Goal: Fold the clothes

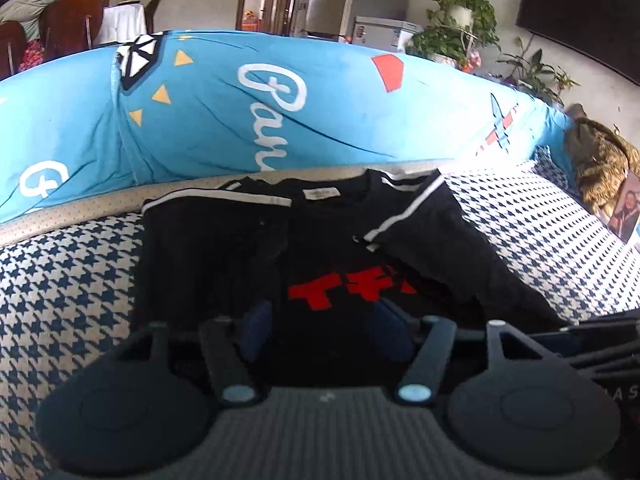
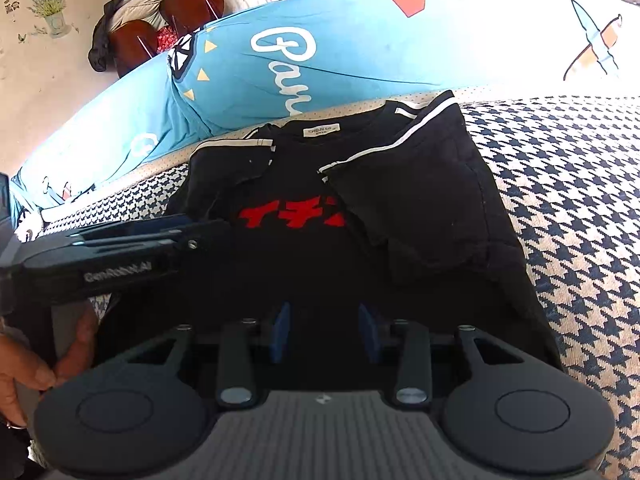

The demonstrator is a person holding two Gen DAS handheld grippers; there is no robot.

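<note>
Both grippers, left gripper (image 1: 318, 330) & right gripper (image 2: 326, 330), gape empty over the black T-shirt's (image 2: 360, 208) near hem, probably; collar lies straight ahead, so you fold away.

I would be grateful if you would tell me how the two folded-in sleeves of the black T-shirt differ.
The left sleeve lies short and nearly level; the right sleeve runs longer and slants steeply. The left sleeve stops short of the red lettering; the right sleeve covers its end. Both are black with a white stripe.
</note>
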